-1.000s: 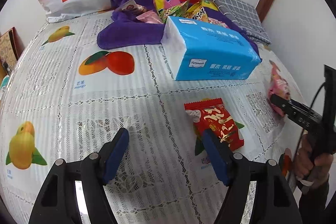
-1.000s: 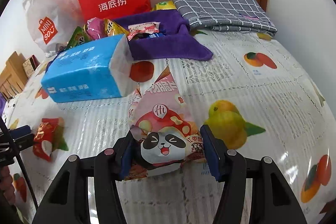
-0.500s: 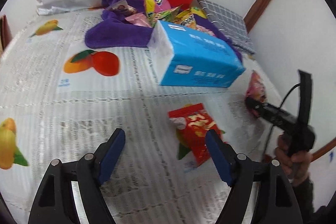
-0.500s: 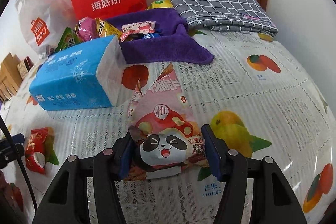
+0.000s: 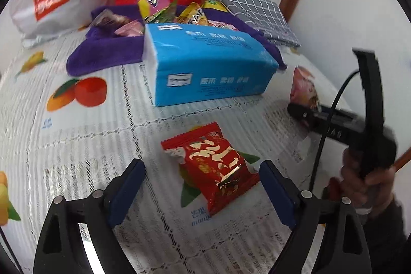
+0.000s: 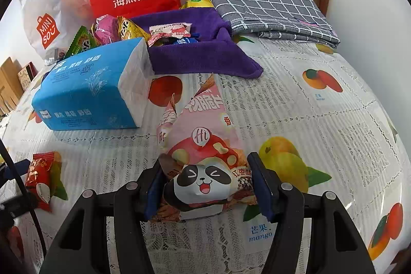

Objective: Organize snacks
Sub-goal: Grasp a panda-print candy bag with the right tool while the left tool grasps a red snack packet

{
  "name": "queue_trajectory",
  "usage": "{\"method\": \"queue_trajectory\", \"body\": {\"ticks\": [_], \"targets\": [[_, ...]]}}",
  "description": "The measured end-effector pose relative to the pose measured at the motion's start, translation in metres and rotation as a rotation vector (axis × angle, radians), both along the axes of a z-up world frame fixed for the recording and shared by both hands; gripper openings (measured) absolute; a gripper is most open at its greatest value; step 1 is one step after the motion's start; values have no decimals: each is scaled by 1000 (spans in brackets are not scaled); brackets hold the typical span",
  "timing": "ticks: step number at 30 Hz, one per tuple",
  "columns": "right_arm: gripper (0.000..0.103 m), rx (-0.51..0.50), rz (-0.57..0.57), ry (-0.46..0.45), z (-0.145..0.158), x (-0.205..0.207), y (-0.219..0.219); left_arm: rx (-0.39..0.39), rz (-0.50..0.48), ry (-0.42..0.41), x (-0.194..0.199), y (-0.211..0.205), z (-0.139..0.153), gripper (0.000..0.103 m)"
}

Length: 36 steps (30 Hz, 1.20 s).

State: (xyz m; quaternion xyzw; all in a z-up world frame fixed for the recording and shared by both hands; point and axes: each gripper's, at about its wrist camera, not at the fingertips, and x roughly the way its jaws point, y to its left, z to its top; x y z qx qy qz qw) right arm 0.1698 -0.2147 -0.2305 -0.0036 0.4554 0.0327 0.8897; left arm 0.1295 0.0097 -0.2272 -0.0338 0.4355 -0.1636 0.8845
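Snacks, mostly piled in purple cloth (image 6: 205,60) at table's (image 6: 334,120) far edge; right gripper (image 6: 206,186) is clamping panda bag (image 6: 203,171), left gripper (image 5: 203,186) is gaping around untouched red packet (image 5: 215,168), both mid-table.

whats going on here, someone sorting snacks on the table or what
A person is tidying snacks with a hand-held gripper in each hand. The right hand-held gripper is shut on a pink panda snack bag. The left hand-held gripper is open, its fingers on either side of a red snack packet lying flat on the fruit-print tablecloth, not yet gripped. Behind a blue tissue pack, more snacks are piled on a purple towel.
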Motion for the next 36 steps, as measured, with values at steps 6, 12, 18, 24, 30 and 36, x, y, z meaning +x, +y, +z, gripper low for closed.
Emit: {"method": "queue_trajectory", "body": {"ticks": [6,12,18,24,30,36], "targets": [[62,-1,0,0,0,0,0,80,-23,-12,0,-13,-3,99],[62,0,1,-1,0,0,0,66,-18,-15,-2,-10,-2,96],[62,-1,1,-1,0,0,1,34,41,-33,-3,2,1,55],[62,-1,1,-1,-1,1,1,-12,61,-1,-2,15,2,35],[62,3,1,-2,-1,1,0,-107,90,44,-4,32,1,33],[61,20,-4,-5,0,1,-3,-152,112,80,-5,38,3,33]]}}
